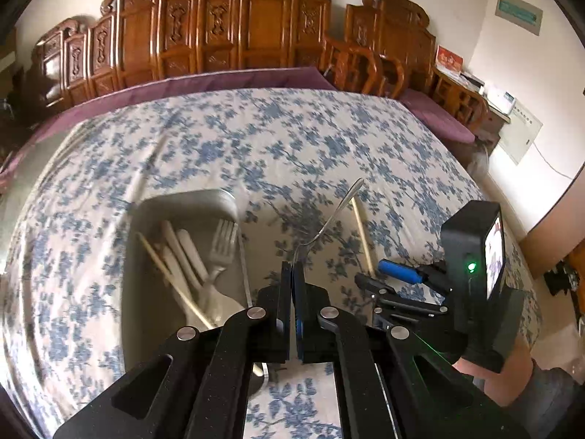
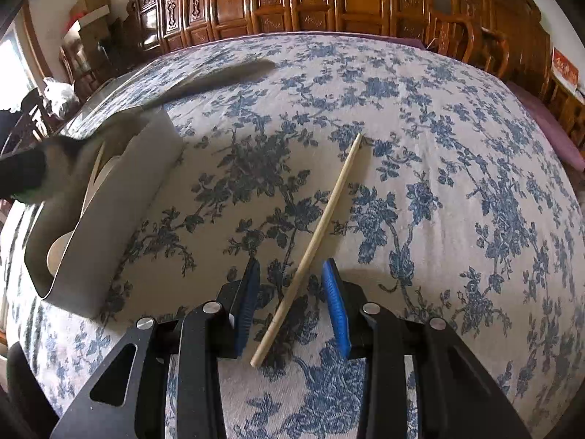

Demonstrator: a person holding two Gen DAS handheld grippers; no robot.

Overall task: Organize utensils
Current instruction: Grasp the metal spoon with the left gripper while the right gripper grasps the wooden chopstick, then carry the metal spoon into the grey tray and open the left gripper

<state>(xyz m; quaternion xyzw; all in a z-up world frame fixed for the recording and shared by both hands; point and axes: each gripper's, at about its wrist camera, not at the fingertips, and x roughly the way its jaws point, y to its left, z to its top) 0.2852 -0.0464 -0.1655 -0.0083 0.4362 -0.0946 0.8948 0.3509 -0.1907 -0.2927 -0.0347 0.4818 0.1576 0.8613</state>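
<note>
While pinched, slim metal utensil (image 1: 331, 216) curves (shiny).

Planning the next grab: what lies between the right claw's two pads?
In the right wrist view, a chopstick lies on the cloth between the open right claw's pads, its near end in the gap, neither pad touching.

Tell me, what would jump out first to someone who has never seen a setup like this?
Probably the left gripper, shut on a metal utensil held in the air beside a grey tray of forks and chopsticks. Next, the right gripper, its blue-padded jaws open on either side of a lone wooden chopstick lying on the blue floral cloth. Carved wooden furniture lines the far wall.
</note>
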